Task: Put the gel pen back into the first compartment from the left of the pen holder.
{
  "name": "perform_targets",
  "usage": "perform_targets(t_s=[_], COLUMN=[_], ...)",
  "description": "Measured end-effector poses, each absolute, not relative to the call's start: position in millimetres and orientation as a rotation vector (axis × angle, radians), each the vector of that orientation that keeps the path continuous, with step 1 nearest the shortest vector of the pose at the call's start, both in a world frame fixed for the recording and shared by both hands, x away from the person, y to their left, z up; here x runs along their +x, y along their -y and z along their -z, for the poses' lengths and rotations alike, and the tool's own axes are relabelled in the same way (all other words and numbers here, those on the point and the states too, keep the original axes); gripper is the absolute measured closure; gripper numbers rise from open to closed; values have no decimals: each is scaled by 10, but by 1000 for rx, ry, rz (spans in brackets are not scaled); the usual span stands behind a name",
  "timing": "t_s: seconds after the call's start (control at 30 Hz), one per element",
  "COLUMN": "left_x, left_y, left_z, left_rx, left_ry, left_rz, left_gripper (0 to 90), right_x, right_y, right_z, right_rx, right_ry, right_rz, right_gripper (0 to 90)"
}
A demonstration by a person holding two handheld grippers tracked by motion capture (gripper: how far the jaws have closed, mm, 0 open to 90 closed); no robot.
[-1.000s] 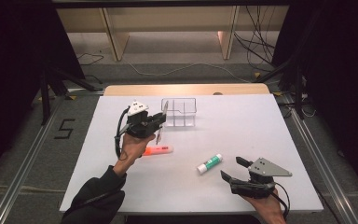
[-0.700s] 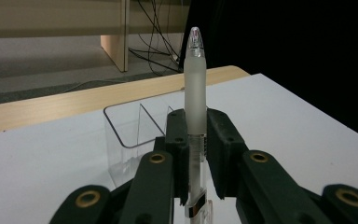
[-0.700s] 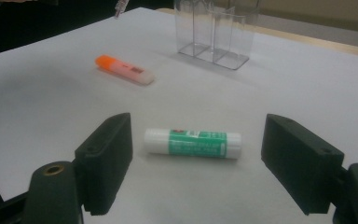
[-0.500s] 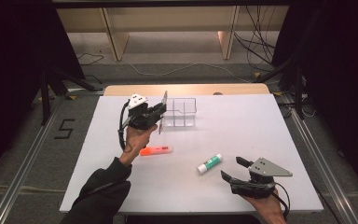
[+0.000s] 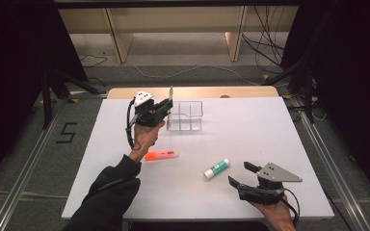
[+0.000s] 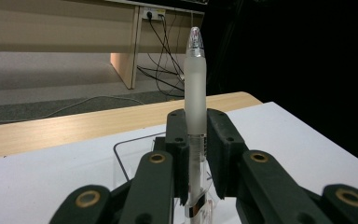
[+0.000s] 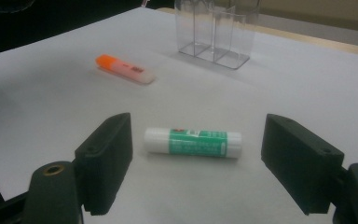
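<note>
The left gripper (image 6: 196, 154) clamps a frosted pen (image 6: 195, 88) upright beside the clear organizer (image 5: 187, 115), ready for dropping in; the right gripper (image 7: 196, 163) waits, jaws apart, near the glue stick (image 7: 192, 142).

A white desk (image 5: 318, 144) is carrying a clear organizer (image 5: 187, 117), an orange highlighter (image 5: 161, 155) and a green glue stick (image 5: 217, 168), all lying apart.

Black claws (image 5: 169, 100) with brass screws, grey plates, dark sleeve (image 5: 107, 195)
</note>
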State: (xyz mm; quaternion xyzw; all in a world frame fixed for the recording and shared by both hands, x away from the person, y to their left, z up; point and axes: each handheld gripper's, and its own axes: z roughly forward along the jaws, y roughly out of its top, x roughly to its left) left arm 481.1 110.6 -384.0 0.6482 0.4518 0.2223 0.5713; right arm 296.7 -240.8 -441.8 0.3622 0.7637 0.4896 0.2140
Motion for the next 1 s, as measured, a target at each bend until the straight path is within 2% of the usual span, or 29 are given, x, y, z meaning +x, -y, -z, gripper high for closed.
perform_targets(t_s=[1.0], left_x=[5153], left_y=[-1018], left_z=[3711], left_rx=[1471], left_ry=[-1059], left_rz=[-585], left_gripper=[792], right_x=[2972], right_y=[2418], right_z=[4420], right_rx=[1008], right_ry=[-2117], right_rz=[-1370], right_gripper=[256])
